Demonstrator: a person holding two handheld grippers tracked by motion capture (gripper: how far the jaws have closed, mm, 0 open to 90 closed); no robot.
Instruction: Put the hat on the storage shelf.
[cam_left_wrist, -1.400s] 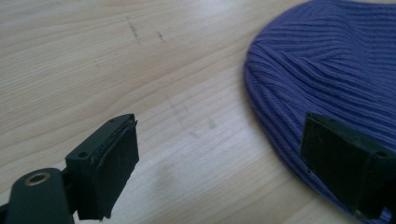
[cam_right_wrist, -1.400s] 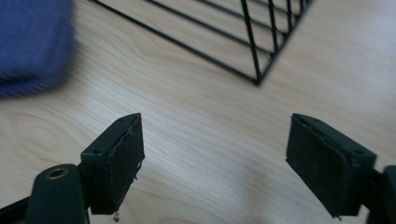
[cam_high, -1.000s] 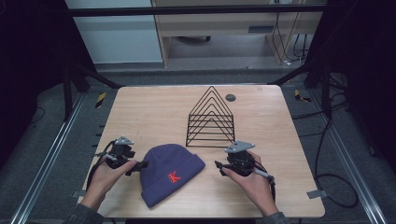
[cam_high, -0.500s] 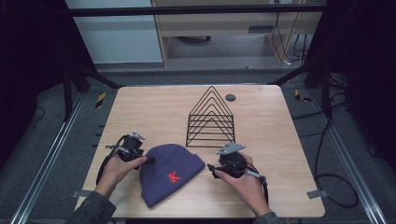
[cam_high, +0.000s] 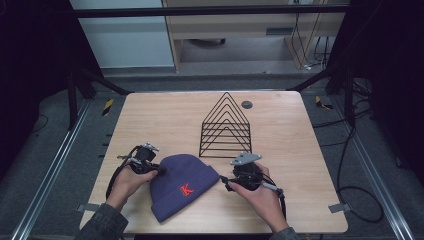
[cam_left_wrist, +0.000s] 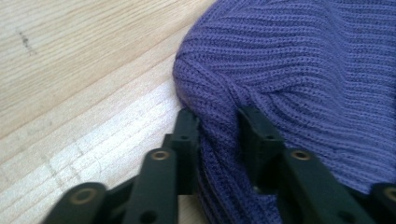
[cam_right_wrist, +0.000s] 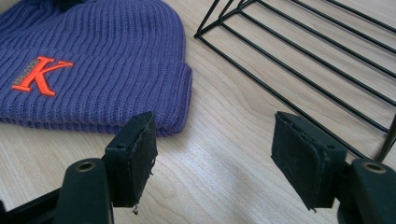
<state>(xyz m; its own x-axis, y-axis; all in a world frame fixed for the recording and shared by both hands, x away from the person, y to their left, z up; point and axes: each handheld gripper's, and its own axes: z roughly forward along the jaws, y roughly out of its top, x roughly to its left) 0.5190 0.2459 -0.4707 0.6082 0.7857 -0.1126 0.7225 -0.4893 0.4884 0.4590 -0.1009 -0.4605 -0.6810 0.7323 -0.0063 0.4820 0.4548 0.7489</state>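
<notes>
Wood table (cam_high: 150, 125), pale grain, rounded corners, bare at the left and far edges. Black wire rack (cam_high: 226, 127) stands mid-table: nested triangular frames, peak toward the far edge. Small dark disc (cam_high: 246, 104) lies just beyond the rack, apart from it. Metal rails (cam_high: 50, 170) run along the grey floor on both sides. Yellow-black tape (cam_high: 107, 106) marks the floor by the far left corner. Cable (cam_high: 350, 195) loops on the floor at right. Light wooden bench (cam_high: 225, 25) behind.
</notes>
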